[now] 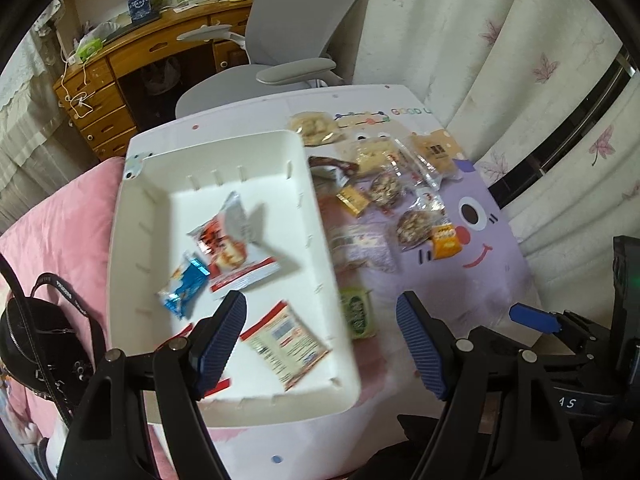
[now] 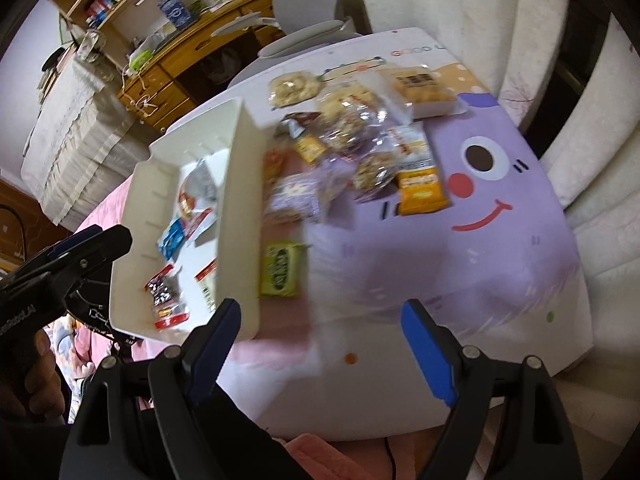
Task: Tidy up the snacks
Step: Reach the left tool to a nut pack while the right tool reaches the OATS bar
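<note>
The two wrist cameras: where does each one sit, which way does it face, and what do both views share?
Left wrist: on the left gripper, facing steeply down over the white bin; own open fingers show, and the right gripper at the right edge.
Right wrist: on the right gripper, facing down at the purple mat; own open fingers show, and the left gripper with a hand.
Shared: bin, green packet, loose snacks.

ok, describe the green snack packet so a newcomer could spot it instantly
Start at the white bin on the purple cartoon-face table. Just outside the bin's right wall, nearest the camera, lies the green packet. It sits alone, apart from the snack pile further back, and it is the only green wrapper.
</note>
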The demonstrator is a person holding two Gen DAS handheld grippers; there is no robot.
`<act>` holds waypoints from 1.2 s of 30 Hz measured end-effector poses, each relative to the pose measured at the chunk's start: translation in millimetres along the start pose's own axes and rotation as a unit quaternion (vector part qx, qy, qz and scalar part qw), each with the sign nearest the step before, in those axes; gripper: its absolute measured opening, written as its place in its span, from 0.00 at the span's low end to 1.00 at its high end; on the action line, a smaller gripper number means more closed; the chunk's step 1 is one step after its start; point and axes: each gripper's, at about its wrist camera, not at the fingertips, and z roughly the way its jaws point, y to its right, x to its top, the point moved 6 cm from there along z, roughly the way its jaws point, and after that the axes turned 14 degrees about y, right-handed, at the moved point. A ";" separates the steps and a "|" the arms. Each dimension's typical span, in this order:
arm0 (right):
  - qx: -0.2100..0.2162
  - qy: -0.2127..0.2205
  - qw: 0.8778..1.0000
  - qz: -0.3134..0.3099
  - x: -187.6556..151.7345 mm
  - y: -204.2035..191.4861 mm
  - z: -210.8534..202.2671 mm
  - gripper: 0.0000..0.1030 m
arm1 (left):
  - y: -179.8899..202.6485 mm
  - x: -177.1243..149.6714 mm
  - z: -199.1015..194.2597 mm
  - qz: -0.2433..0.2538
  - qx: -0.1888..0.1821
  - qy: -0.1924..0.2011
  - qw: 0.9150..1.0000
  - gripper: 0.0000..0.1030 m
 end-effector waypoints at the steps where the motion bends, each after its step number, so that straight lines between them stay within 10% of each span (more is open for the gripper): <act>1: 0.001 0.001 1.000 0.002 3.0 6.1 0.4 0.81 | 4.7 1.9 3.1 0.000 -0.001 -0.001 1.000 0.75; 20: 0.013 0.052 0.997 -0.056 43.4 77.7 45.0 0.81 | 107.4 41.3 116.7 0.031 -0.041 -0.094 0.994 0.77; 36: -0.018 0.107 0.985 -0.132 37.3 89.3 123.5 0.76 | 127.7 13.8 222.9 0.073 -0.061 -0.179 0.979 0.78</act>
